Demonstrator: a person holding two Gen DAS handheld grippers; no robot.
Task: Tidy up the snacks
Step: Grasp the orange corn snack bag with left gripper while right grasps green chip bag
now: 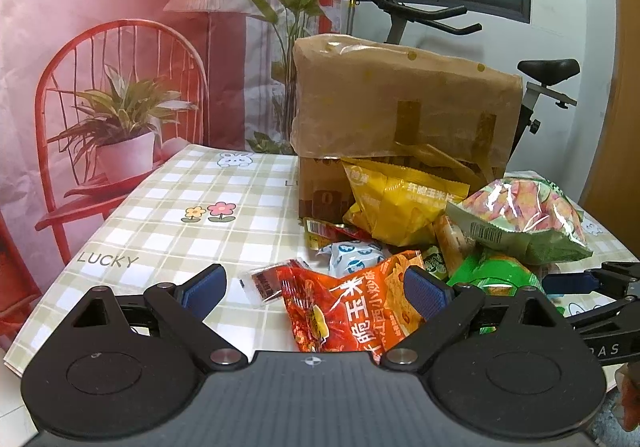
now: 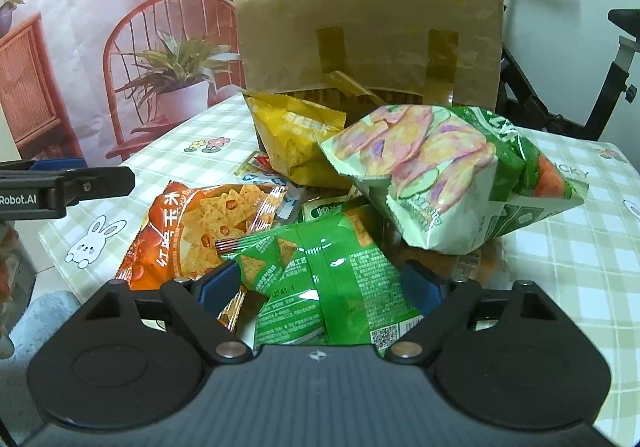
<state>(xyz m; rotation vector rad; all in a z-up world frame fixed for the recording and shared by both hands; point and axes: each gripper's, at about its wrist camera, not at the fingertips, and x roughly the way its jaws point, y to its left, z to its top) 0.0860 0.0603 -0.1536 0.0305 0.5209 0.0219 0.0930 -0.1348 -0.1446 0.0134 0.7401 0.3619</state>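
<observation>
A heap of snack bags lies on the checked tablecloth (image 1: 180,207) in front of a brown paper bag (image 1: 400,107). My left gripper (image 1: 314,289) is open around an orange-red chip bag (image 1: 348,311); the right pad overlaps the bag's edge and the left pad stands well clear. My right gripper (image 2: 320,285) is open with a green chip bag (image 2: 320,279) between its pads, which sit at the bag's two sides. On top of the heap rests a pale green vegetable-chip bag (image 2: 448,175), with a yellow bag (image 2: 296,135) behind it.
A small red sachet (image 1: 264,283) and a white-blue packet (image 1: 356,255) lie loose near the orange bag. An exercise bike (image 1: 548,71) stands behind the table. A printed backdrop with a red chair (image 1: 120,107) hangs on the left. The table's left edge is close.
</observation>
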